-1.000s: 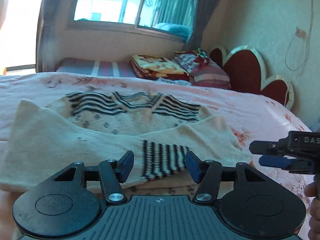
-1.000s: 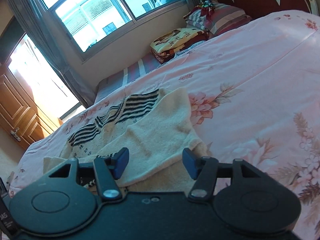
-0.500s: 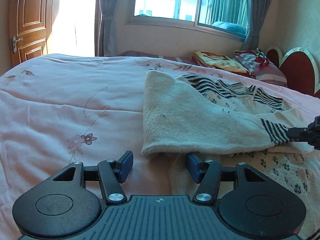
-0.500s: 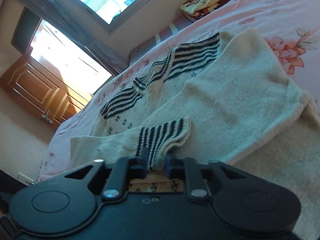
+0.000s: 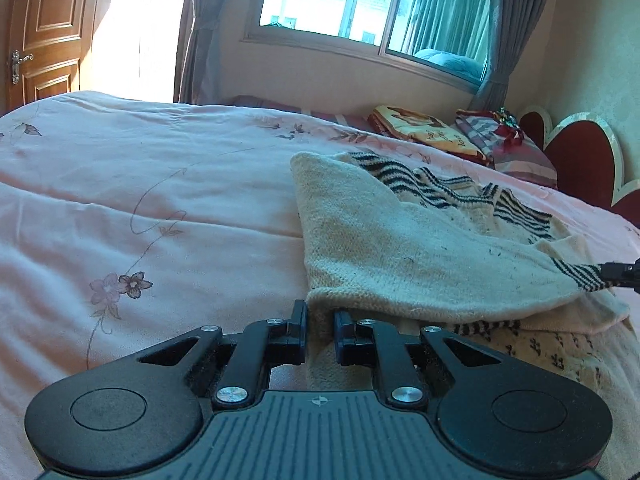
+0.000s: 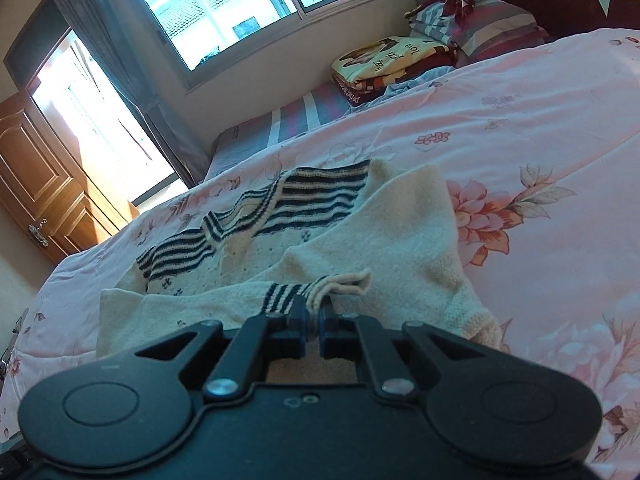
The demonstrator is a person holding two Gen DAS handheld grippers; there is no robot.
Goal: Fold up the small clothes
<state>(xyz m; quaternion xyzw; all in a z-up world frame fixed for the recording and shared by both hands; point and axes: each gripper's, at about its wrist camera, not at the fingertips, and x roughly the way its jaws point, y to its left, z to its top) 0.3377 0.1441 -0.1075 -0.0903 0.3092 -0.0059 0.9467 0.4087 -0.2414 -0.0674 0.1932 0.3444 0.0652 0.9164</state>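
Note:
A small cream knitted sweater (image 5: 420,248) with black stripes lies on the pink floral bedspread (image 5: 160,208), its sleeves folded across the body. My left gripper (image 5: 320,320) is shut on the sweater's left side edge near the folded sleeve. My right gripper (image 6: 314,312) is shut on the striped cuff (image 6: 296,294) of a sleeve and holds it over the sweater's body (image 6: 400,248). The right gripper's tip shows at the right edge of the left wrist view (image 5: 618,270), on the cuff.
Folded blankets (image 6: 392,62) and a striped pillow (image 6: 480,24) lie at the head of the bed by the red headboard (image 5: 576,164). A window (image 5: 360,12) and a wooden door (image 5: 40,32) are behind. Bare bedspread lies left of the sweater (image 5: 120,200) and on its right (image 6: 540,184).
My left gripper swung to the sweater's left side and closed on its edge. My right gripper closed on the striped cuff and has drawn the sleeve tighter across the body.

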